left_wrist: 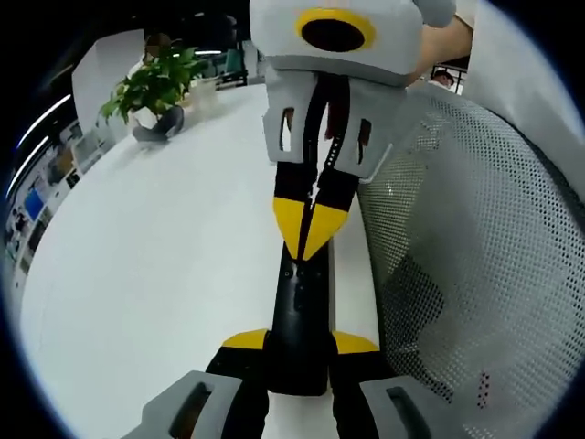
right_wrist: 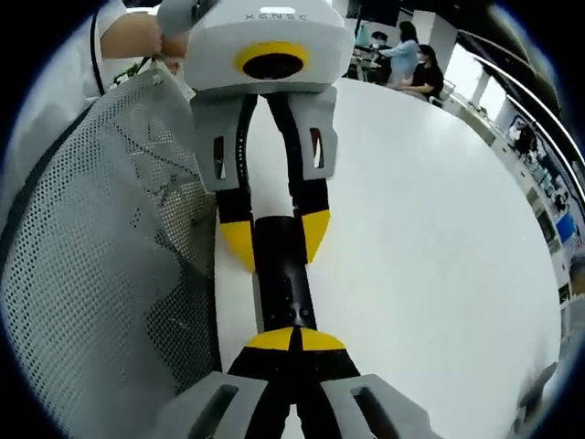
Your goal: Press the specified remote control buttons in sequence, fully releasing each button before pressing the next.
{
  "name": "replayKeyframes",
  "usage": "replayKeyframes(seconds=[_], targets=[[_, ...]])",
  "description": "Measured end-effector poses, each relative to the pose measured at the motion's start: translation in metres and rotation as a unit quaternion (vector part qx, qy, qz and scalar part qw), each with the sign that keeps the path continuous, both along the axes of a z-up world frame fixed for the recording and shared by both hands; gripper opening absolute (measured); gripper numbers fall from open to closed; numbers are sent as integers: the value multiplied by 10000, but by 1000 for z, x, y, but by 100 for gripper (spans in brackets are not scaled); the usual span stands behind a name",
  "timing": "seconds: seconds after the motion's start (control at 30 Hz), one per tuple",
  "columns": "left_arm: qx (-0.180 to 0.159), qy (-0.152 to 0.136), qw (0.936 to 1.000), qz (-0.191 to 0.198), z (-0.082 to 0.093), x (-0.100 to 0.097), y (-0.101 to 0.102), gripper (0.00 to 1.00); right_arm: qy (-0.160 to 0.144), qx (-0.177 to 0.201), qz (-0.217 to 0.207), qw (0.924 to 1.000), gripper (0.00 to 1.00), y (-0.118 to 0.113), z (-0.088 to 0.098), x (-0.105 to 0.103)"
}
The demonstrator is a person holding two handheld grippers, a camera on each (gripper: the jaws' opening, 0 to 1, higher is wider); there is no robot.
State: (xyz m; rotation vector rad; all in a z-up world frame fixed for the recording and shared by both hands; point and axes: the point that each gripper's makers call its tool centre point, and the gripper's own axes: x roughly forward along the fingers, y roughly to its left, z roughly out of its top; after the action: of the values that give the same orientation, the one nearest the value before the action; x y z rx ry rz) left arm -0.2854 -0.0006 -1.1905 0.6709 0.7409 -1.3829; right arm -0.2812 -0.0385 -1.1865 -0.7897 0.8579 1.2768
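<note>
The long black slim plastic remote control [left_wrist: 297,329] is lying lengthwise on the round white table [left_wrist: 155,274], close to the table's edge, with a white perforated mesh chair back [left_wrist: 475,256] standing just beside it. The remote is glossy and dark; in the right gripper view [right_wrist: 281,274] a few tiny buttons are showing as faint dots on its face, but no labels are readable.

The left gripper [left_wrist: 298,347], grey with yellow-tipped black fingers, is gripping the near end of the remote, its jaws pinching the body from both sides. In the right gripper view this same gripper [right_wrist: 274,240] is coming in from the far side, yellow tips sitting on either side of the remote's end.

The right gripper [right_wrist: 294,340] is sitting with its jaws pressed together, the two yellow tips meeting and resting on top of the remote's face. In the left gripper view it [left_wrist: 309,230] is appearing from the far side, tips closed to a point and touching the remote's upper surface about midway along what shows of it.

A green leafy potted plant [left_wrist: 151,87] is standing on the far left part of the table in the left gripper view. A person's bare hand [right_wrist: 137,37] is holding the left gripper's grey body in the right gripper view. Two seated people [right_wrist: 411,59] are sitting far off beyond the table. Shelving along the walls is too blurred to tell.
</note>
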Motion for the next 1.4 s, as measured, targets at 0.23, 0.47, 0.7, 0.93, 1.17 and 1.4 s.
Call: replayKeyframes(seconds=[0.23, 0.47, 0.7, 0.93, 1.17, 1.4], targets=[[-15, 15, 10000, 9, 0, 0, 0, 24, 14, 220, -360, 9991, 0, -2, 1, 0], [60, 27, 10000, 13, 0, 0, 0, 24, 43, 276, -216, 9994, 0, 8, 5, -13], [20, 32, 10000, 35, 0, 0, 0, 24, -169, -6, 199, 9997, 0, 12, 2, -18], [15, 40, 10000, 13, 0, 0, 0, 24, -300, -123, 413, 9986, 0, 13, 2, -20], [29, 39, 10000, -14, 0, -1, 0, 24, -554, -292, 676, 9957, 0, 16, 1, -22], [10, 30, 10000, -1, 0, 0, 0, 24, 93, 212, -94, 9997, 0, 16, 4, -19]])
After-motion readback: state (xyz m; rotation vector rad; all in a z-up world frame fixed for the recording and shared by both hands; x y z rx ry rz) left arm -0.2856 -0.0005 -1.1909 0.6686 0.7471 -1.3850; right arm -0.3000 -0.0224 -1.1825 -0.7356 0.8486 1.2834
